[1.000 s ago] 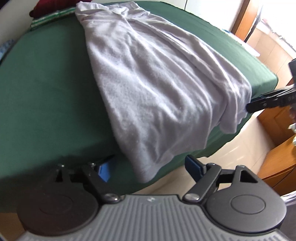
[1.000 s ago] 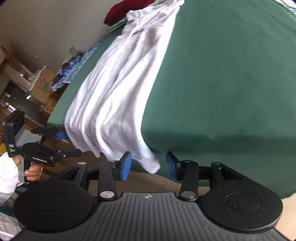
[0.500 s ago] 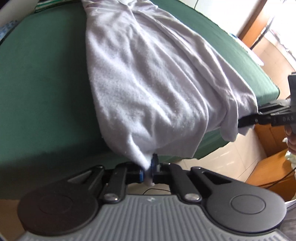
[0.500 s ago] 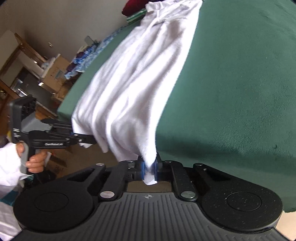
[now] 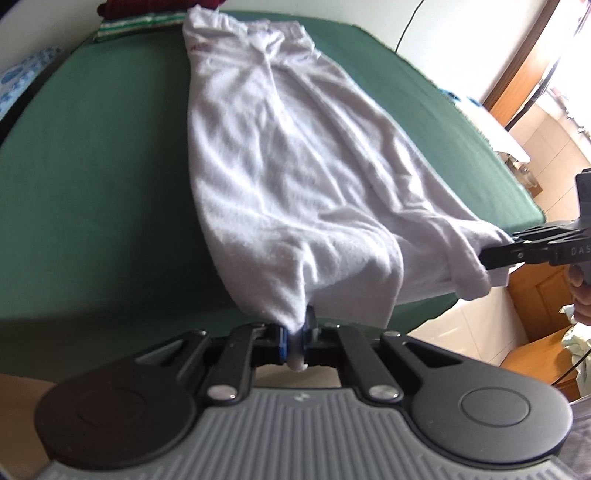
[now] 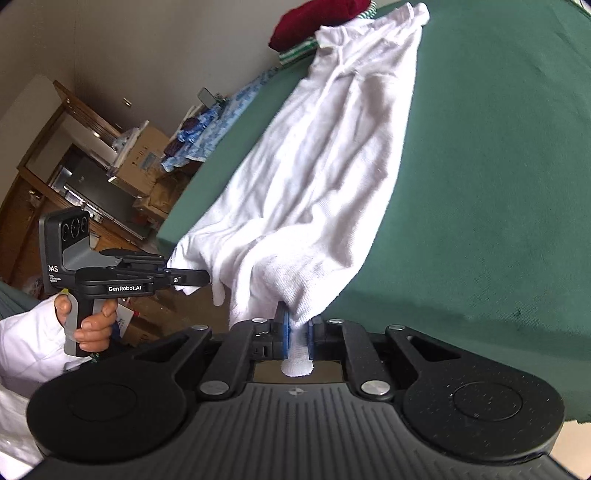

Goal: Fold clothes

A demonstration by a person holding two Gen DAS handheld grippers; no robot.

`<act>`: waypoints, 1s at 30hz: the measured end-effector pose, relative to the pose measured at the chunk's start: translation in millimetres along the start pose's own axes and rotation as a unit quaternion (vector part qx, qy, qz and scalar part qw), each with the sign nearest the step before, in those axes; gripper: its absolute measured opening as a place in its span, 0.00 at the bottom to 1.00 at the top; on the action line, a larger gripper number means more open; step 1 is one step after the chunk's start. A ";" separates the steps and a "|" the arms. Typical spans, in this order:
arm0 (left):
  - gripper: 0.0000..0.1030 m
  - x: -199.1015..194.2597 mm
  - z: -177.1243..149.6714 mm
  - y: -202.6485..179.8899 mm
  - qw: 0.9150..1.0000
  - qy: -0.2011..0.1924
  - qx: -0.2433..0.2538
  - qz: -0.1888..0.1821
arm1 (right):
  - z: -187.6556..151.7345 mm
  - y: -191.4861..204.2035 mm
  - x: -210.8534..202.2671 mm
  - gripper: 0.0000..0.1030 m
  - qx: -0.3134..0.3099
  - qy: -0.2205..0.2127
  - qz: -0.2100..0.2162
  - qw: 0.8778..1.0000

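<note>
Green sheeting covers the bed [image 5: 92, 177] ahead of both grippers, and the white garment [image 5: 295, 166] lies lengthwise on it, its far end flat and its near hem lifted off the bed edge. The left gripper [image 5: 295, 341] and right gripper [image 6: 297, 338] are each clamped on one near hem corner, spreading that edge, probably to carry it forward for a fold. Its fabric is a soft, limp, textured knit that sags and creases between the two grips.

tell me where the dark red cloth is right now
The dark red cloth lies at the far end of the green bed, top centre in the right wrist view, just beyond the white garment.
</note>
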State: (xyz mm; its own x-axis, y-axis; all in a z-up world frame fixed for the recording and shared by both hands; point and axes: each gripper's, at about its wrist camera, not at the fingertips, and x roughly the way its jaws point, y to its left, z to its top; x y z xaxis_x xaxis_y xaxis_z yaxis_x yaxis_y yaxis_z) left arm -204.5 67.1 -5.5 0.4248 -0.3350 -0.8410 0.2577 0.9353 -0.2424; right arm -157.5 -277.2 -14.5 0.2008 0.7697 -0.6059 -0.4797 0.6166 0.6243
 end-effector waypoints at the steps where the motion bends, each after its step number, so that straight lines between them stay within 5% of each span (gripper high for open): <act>1: 0.00 0.3 -3.2 4.1 1.000 0.004 -0.001 -0.001 | -1.5 -1.7 1.5 0.10 0.003 0.004 -0.001 1.000; 8: 0.01 3.4 -8.8 8.5 0.999 0.027 0.022 -0.022 | -3.9 -2.7 10.6 0.18 0.031 0.021 -0.032 0.999; 11: 0.16 1.8 -18.7 19.4 0.996 0.059 0.061 -0.011 | 1.6 1.0 6.2 0.42 0.018 0.048 -0.072 0.996; 16: 0.15 -30.7 -16.9 59.8 0.989 0.108 0.097 0.009 | 39.3 9.7 -37.2 0.42 -0.008 0.062 -0.147 0.987; 21: 0.20 -88.1 71.2 94.0 0.988 0.053 0.142 0.031 | 126.7 25.5 -82.2 0.42 -0.022 0.024 -0.205 0.978; 24: 0.32 -103.0 144.2 99.2 0.980 0.012 0.192 0.050 | 193.8 39.0 -80.8 0.45 -0.045 0.011 -0.229 0.972; 26: 0.53 -101.6 196.0 101.3 0.974 -0.002 0.222 0.053 | 239.0 42.8 -69.3 0.53 -0.050 0.012 -0.230 0.972; 30: 0.74 -66.2 283.7 93.8 0.962 -0.026 0.264 0.057 | 310.6 42.6 -31.0 0.61 -0.068 0.029 -0.206 0.976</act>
State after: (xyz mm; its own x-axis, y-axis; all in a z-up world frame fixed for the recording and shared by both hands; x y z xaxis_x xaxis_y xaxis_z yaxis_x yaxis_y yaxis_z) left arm 37.7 144.8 164.7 0.5157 -0.2517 -0.8190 0.6061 0.7828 0.1410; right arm 81.2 -223.4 184.0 0.3540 0.4479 -0.8211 -0.4785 0.8410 0.2525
